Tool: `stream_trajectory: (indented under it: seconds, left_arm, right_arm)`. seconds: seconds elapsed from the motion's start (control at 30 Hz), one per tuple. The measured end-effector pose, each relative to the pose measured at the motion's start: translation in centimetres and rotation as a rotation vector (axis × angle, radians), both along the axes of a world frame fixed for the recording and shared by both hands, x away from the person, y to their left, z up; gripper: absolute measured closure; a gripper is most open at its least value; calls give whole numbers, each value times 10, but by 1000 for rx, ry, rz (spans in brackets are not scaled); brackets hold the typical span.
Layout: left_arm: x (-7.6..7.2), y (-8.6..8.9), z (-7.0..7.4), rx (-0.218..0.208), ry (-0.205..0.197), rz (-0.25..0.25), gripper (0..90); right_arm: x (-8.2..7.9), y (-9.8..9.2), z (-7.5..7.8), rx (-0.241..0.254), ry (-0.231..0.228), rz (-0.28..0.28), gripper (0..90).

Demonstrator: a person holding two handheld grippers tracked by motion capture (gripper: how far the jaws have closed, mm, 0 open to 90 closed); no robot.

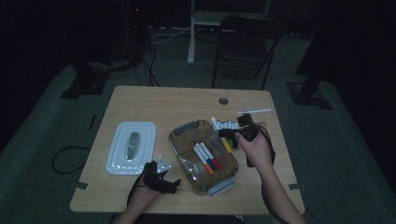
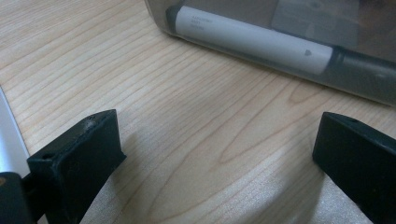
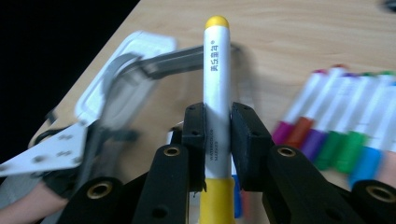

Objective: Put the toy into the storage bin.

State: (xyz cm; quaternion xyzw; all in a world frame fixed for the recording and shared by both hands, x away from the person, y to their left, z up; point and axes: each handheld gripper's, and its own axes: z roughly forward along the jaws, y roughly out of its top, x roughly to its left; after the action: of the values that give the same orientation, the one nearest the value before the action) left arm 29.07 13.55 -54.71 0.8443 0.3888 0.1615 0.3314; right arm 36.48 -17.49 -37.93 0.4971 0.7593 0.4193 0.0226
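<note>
My right gripper (image 3: 217, 135) is shut on a white marker with yellow ends (image 3: 216, 93), which stands up between the pads. In the high view this gripper (image 1: 233, 135) hovers by a row of several markers (image 1: 224, 125) at the table's right, with the yellow marker (image 1: 227, 145) in it. A clear brownish container (image 1: 187, 128) in the middle holds three markers (image 1: 208, 158). My left gripper (image 1: 173, 184) rests low at the container's near left corner. In its own view the left gripper (image 2: 219, 140) is open over bare wood, and a white marker (image 2: 252, 42) shows through the container wall.
A white lid (image 1: 122, 158) with a grey handle lies at the table's left; its edge (image 2: 9, 135) sits beside my left jaw. A thin white stick (image 1: 253, 111) lies at the far right and a round hole (image 1: 223, 101) near the far edge. A dark chair (image 1: 245, 37) stands beyond the table.
</note>
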Motion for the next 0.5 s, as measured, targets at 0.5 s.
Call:
stream_trajectory:
  seconds: [0.5]
  left_arm:
    - [0,0,0,0,0,0,19]
  right_arm:
    - [-8,81,-26,-50,84,198,764]
